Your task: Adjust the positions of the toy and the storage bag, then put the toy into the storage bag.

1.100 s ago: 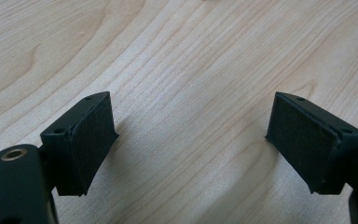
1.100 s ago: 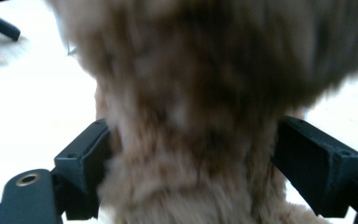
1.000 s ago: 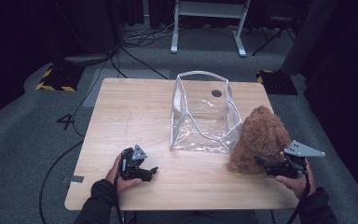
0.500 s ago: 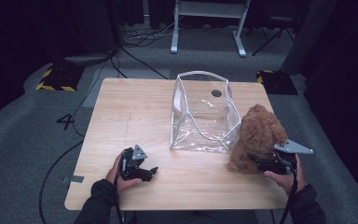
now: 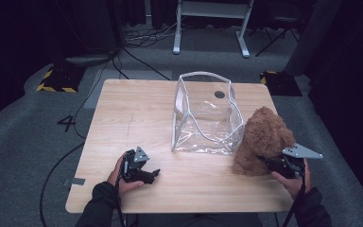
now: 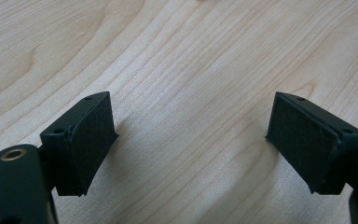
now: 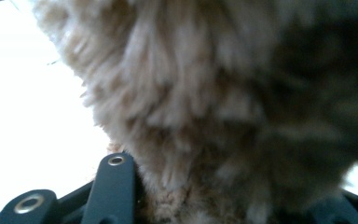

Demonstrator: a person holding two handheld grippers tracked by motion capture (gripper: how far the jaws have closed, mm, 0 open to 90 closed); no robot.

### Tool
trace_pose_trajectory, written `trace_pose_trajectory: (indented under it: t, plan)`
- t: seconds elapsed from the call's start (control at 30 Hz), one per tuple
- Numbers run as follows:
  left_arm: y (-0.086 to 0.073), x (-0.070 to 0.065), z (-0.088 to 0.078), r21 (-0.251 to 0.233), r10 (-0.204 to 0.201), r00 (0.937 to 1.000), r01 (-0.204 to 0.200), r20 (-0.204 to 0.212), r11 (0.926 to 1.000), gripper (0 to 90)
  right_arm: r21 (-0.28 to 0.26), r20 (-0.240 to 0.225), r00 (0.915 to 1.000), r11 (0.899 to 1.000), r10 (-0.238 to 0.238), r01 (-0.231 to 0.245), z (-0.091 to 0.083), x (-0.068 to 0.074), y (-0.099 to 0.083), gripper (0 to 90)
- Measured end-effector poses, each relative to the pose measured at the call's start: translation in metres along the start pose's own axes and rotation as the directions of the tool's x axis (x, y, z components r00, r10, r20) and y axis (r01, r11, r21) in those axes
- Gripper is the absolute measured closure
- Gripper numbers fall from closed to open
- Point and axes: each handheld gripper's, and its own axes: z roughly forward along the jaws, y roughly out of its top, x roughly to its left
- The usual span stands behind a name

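Teddy: brown plush teddy [image 5: 263, 138] sits on the surface [image 5: 137, 113], just right of the clear bag [image 5: 207, 116] and touching its right wall; it is outside the bag.
Bag: clear plastic, standing upright with its mouth open to the top, nothing inside that can be made out.
Right claw: the right claw [image 5: 267, 163] is at the teddy's near right side, right of the bag; its jaws have just been closing, and the right gripper view shows fur [image 7: 205, 116] packed between them, so it is clenched on the teddy.
Left claw: the left claw [image 5: 155, 174] rests low over the surface, near and left of the bag; jaws apart, grasping nothing, bare wood between the pads [image 6: 91, 140].
Done: by my reading, the grasp on the teddy is made.
Left: lifting the teddy and, likely, lowering it into the bag; the teddy is not yet off the surface.
Hidden: the right claw's tips are buried in fur in the high view, so how deep the bite goes is unclear.
Blurred: in the right gripper view the fur is out of focus and the surface behind it is washed out white.
Cut off: the left gripper view gives no sight of the bag.
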Motion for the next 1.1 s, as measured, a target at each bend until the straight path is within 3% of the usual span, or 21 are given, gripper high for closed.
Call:
trace_pose_trajectory:
  t: [0.3,0.93,1.1]
  plan:
    - [0.000,0.000,0.000,0.000,0.001,1.0000,-0.001,0.000,1.0000,15.1,-0.045,0.000,0.9998,0.999,-0.021,0.021,-0.007,-0.001,-0.001,59.0]
    - [0.000,0.000,0.000,0.000,0.001,1.0000,-0.001,0.001,1.0000,15.1,-0.119,0.018,0.9998,0.993,0.007,-0.005,-0.024,-0.013,0.006,59.9]
    - [0.000,0.000,0.000,0.000,0.003,1.0000,-0.003,0.001,1.0000,15.1,-0.137,0.013,0.9993,0.990,0.033,-0.031,-0.032,-0.018,0.009,60.1]
